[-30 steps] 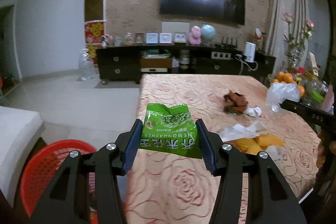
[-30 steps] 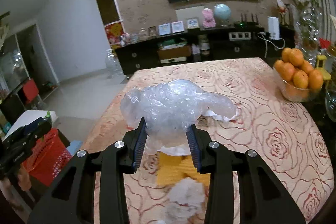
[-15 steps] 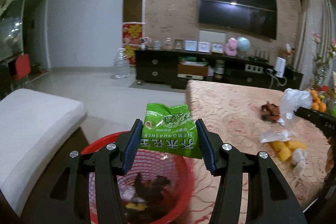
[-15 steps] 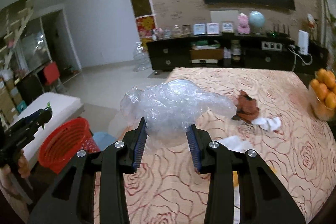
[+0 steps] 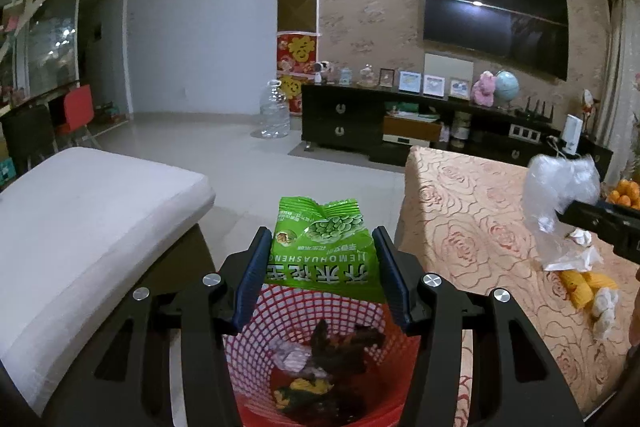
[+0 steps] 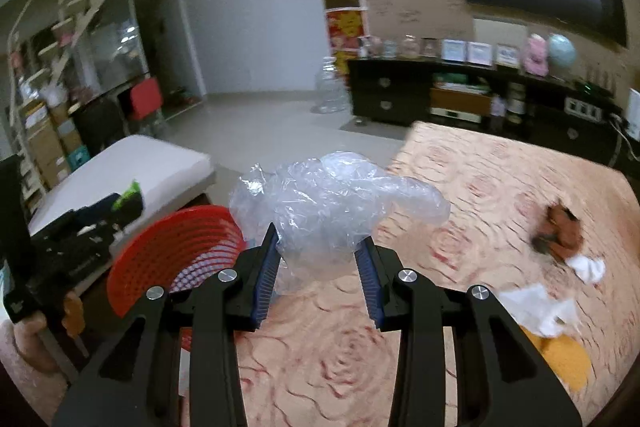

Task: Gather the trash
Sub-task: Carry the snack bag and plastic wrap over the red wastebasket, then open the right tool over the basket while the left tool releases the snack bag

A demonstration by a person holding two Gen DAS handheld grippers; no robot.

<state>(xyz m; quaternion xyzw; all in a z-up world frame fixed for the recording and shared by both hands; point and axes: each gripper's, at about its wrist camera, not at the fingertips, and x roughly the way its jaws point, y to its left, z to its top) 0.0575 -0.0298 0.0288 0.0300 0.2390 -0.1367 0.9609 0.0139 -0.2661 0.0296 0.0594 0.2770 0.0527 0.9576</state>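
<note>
You are pinching a green snack packet (image 5: 322, 251) between the pads of your left tongs (image 5: 323, 275), and it is hanging directly over the red mesh basket (image 5: 332, 311). Dark scraps and something yellow are lying in the basket's bottom, though the dim view is making them hard to identify. Your right tongs (image 6: 320, 277) are pressing in on a crumpled clear plastic bag (image 6: 332, 203), holding it above the corner of the counter (image 6: 480, 179) with its rose-patterned cloth, just beside the basket (image 6: 176, 251). Still lying on the counter are a brown scrap (image 6: 560, 227), white tissue pieces (image 6: 588, 267) and a yellow item (image 6: 564, 359) near the lower right edge. A white cushion (image 5: 80, 211) is sitting to the basket's left.
</note>
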